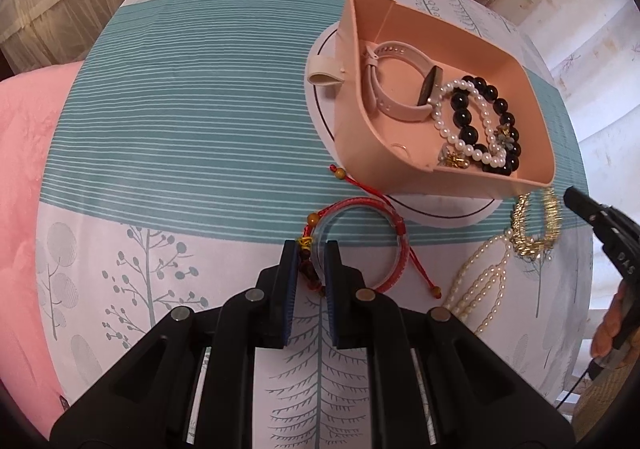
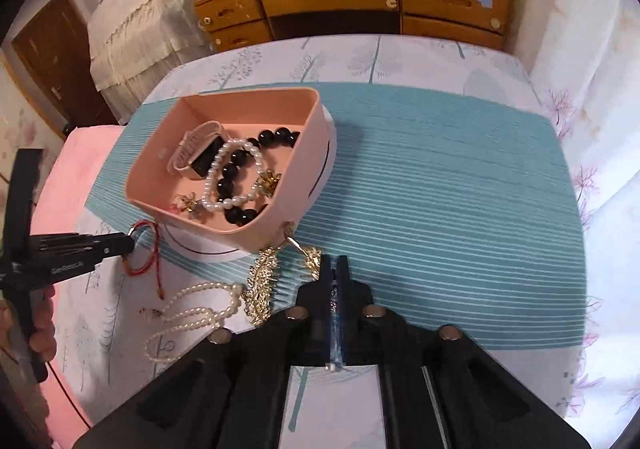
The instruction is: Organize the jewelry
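Observation:
A pink box (image 1: 352, 61) (image 2: 304, 153) stands on a white lid (image 1: 320, 105); it holds a pink watch (image 1: 400, 85), a black bead bracelet (image 1: 468, 117), a white pearl bracelet (image 1: 460, 137) and small gold pieces. My left gripper (image 1: 311, 249) has its jaws around the rim of a red cord bracelet (image 1: 400, 233) lying on the cloth, with a small gap left. My right gripper (image 2: 331, 261) is shut beside a gold chain (image 2: 264, 277) (image 1: 536, 225); whether it pinches the chain is unclear. A pearl necklace (image 1: 480, 281) (image 2: 192, 309) lies beside it.
The patterned cloth (image 1: 200, 129) with a teal striped band covers the table. A pink blanket (image 1: 20, 169) lies at the left. A wooden dresser (image 2: 360, 5) stands behind the table. White curtains hang at the right.

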